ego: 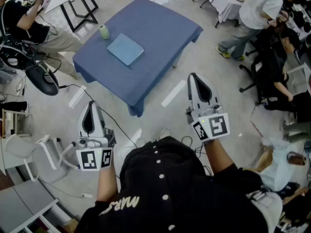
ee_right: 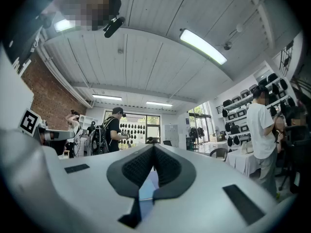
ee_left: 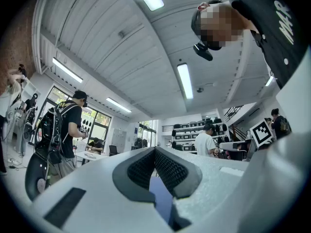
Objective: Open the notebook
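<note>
the closed pale blue notebook (ego: pixel 125 49) lies flat on the blue-clothed counter (ego: pixel 160 28), near a small green cylinder (ego: pixel 104 31). the white left gripper (ego: pixel 91 106) and white right gripper (ego: pixel 195 77) hang well short of it, both with jaws pressed together on nothing.

The cloth (ego: pixel 160 28) at the upper middle of the head view is matt blue fabric that hangs in soft folds at the edges. On it, the notebook (ego: pixel 125 49) has a paler blue cover, smooth and matt. The floor (ego: pixel 204 67) looks like smooth grey concrete with a dull sheen.

The left gripper (ego: pixel 91 104) and right gripper (ego: pixel 194 75) have white matt plastic shells. Their pads (ee_left: pixel 141 169) are black, rubbery and finely knobbed.

At the bottom, the shirt (ego: pixel 165 198) is black cloth with glossy white buttons (ego: pixel 162 176).

At the left of the right gripper view the wall (ee_right: pixel 46 98) is rough red brick. The ceiling (ee_right: pixel 146 57) is white ribbed panelling.
</note>
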`<action>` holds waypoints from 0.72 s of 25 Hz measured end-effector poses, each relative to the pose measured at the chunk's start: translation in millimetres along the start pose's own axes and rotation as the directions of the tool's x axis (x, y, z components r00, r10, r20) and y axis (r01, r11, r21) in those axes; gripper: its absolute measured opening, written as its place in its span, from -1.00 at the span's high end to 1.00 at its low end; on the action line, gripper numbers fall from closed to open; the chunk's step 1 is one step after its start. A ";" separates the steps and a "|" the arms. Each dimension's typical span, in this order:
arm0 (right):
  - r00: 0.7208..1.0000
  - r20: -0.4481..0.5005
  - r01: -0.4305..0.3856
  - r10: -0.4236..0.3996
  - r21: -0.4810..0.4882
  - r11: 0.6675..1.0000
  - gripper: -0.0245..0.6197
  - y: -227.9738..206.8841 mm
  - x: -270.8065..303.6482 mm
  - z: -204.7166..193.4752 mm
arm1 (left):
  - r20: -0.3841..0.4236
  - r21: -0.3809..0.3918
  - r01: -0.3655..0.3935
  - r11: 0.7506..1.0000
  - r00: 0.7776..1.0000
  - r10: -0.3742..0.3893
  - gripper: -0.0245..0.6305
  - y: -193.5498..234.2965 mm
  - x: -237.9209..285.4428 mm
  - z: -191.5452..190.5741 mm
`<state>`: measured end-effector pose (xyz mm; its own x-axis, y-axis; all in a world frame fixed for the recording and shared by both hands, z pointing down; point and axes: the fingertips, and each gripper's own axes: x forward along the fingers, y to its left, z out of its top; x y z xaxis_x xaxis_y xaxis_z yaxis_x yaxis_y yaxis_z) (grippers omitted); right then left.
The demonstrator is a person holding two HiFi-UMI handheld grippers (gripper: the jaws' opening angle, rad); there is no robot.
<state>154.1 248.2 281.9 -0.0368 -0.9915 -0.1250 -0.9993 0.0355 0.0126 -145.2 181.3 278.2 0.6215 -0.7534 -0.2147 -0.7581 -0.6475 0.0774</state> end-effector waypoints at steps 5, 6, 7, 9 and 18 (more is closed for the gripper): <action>1.000 0.005 0.004 -0.004 0.025 1.000 0.92 4.4 -5.5 -6.4 | 0.001 0.001 -0.003 1.000 1.000 0.003 0.93 0.9 -8.5 -4.2; 1.000 0.013 0.007 -0.008 0.042 0.999 0.92 6.6 -5.9 -6.6 | 0.001 0.001 -0.006 1.000 1.000 0.006 0.93 3.8 -10.6 -4.2; 1.000 0.022 0.008 -0.010 0.056 0.998 0.92 8.9 -5.7 -6.5 | 0.001 0.001 -0.009 1.000 1.000 0.009 0.93 7.0 -12.4 -4.1; 0.999 0.032 0.009 -0.012 0.072 0.997 0.92 7.1 -3.4 -4.9 | -0.003 0.002 -0.016 1.000 1.000 0.016 0.93 8.8 -10.5 -3.7; 1.000 0.006 0.001 -0.002 0.079 0.997 0.92 -5.5 0.3 -9.9 | -0.019 0.004 -0.027 1.000 0.999 0.027 0.93 -1.6 -2.7 -5.2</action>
<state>159.7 246.5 291.6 -0.0351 -0.9908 -0.1309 -0.9968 0.0441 -0.0662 -144.6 183.8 283.7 0.6046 -0.7725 -0.1943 -0.7752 -0.6267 0.0793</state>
